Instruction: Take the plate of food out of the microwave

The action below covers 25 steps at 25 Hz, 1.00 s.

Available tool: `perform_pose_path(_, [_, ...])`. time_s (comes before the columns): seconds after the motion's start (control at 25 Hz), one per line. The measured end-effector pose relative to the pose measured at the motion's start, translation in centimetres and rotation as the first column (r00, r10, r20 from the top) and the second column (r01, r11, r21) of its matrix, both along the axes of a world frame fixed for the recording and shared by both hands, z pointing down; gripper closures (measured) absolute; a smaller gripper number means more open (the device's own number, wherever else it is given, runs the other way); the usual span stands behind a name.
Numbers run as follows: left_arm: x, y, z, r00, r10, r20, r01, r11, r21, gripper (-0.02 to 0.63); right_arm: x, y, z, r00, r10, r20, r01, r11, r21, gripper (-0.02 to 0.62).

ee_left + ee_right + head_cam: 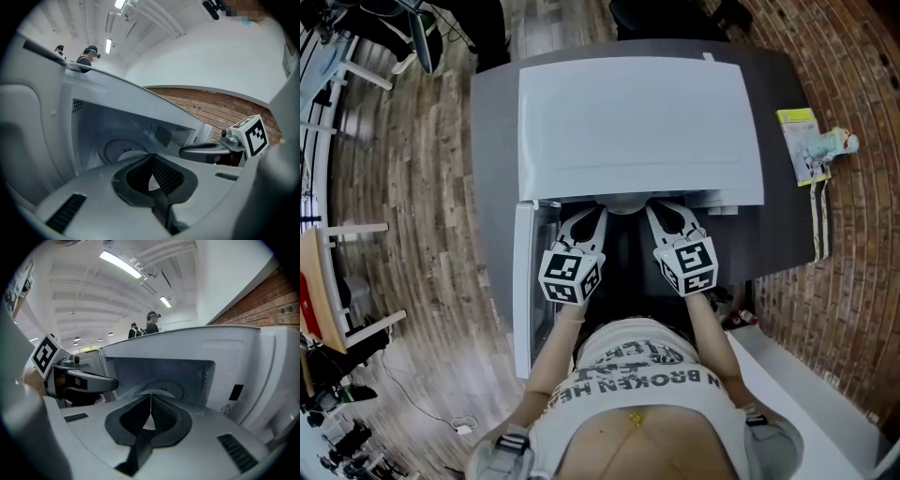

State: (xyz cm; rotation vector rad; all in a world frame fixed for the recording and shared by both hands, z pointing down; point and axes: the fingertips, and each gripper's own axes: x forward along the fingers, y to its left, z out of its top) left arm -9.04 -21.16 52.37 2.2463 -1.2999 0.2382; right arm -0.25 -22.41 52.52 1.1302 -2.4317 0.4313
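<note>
Microwave: the microwave (637,122) stands in the middle of the dark tabletop (492,141). Its door (523,281) is swung open toward the tabletop's left edge.
Plate: a pale curved rim (165,393) shows low in the cavity, just beyond the jaw tips. It is not out yet, and the food on it cannot be seen.
Left gripper: the left gripper (584,217) is at the cavity mouth, clenched, with its pads meeting at the tips. A white sliver shows in the gap behind them. Whether that is rim pinched or only seen past the pads, I cannot tell.
Right gripper: the right gripper (671,216) is beside it at the mouth and is also closed tip to tip, with the same white sliver.
Risk, no grip: closed jaws cannot slip over a rim. Going forward like this would probably shove the plate toward the back wall.
Risk, thin hold: if only the tips hold the rim, the plate's weight may make it slip out on the way out.
Risk, tilt: if one gripper lifts higher than the other, the plate would likely tip and spill the food.
Risk, snag: dragging low could catch the plate on the cavity's front lip.
Risk, door: the left arm runs close beside the open door, so a wide pull could knock it.
</note>
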Motion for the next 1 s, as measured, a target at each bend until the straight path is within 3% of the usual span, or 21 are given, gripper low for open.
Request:
perform_pose_path(0.4, [-0.5,-0.7,3.2,1.000,-0.025,0.001,0.025,0.997,-0.070,0.600,-0.8,0.0,3.5,0.997,-0.045,-0.070,0.042,0.998,-0.051,0.586])
perform_pose_path(1.0, [-1.7,-1.0,7.2,0.997,-0.077,0.010,0.078,0.983,-0.169,0.598,0.3,-0.6,7.5,0.992,-0.017,-0.121,0.001,0.991,-0.131,0.586])
